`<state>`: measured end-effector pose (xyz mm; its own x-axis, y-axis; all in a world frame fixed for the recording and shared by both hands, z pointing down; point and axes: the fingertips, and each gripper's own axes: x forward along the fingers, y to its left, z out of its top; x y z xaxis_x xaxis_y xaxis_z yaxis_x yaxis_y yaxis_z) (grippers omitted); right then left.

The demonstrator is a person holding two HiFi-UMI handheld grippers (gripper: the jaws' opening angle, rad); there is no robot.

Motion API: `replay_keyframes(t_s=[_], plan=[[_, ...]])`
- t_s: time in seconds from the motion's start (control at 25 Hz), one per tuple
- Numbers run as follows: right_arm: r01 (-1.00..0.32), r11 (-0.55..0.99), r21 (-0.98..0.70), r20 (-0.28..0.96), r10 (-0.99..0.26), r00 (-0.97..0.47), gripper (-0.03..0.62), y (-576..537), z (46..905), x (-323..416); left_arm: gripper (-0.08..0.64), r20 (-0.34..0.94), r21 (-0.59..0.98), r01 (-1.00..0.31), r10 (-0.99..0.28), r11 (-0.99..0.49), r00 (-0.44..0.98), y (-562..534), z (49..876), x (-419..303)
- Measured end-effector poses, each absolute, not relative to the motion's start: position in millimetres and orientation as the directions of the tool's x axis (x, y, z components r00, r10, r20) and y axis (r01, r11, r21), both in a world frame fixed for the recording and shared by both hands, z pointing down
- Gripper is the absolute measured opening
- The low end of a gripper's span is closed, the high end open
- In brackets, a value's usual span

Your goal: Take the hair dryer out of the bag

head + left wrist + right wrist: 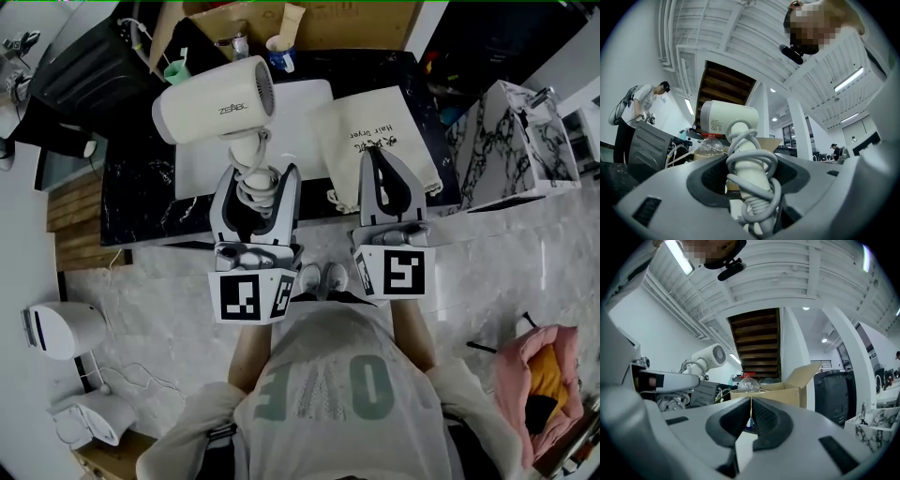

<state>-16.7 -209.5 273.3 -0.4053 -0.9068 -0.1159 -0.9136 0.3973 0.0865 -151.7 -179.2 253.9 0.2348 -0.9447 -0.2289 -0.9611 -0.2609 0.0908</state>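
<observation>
The hair dryer (214, 100) is already clear of the drawstring bag (375, 141) and is held up at upper left of centre in the head view. The left gripper (255, 192) has its jaws spread wide, clamped on the handle and its wound cord (251, 185). The bag lies flat at centre right, beside the white mat (300, 141). The right gripper (386, 164) hovers over the bag's near edge, its jaws closed together on nothing. What remains, I judge, is setting the dryer down: lower it level onto the mat, barrel resting first, and release only once the weight is off, so the cord loops don't snag.
</observation>
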Motion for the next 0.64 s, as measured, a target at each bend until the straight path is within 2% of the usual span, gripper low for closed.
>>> replay_keyframes(t_s=[0.64], plan=[[-0.906, 0.413, 0.095, -0.095, -0.902, -0.421, 0.032, -211.0, 276.8, -18.5, 0.281, -0.214, 0.09, -0.965, -0.951, -0.247, 0.223, -179.6, 257.4, -153.7]])
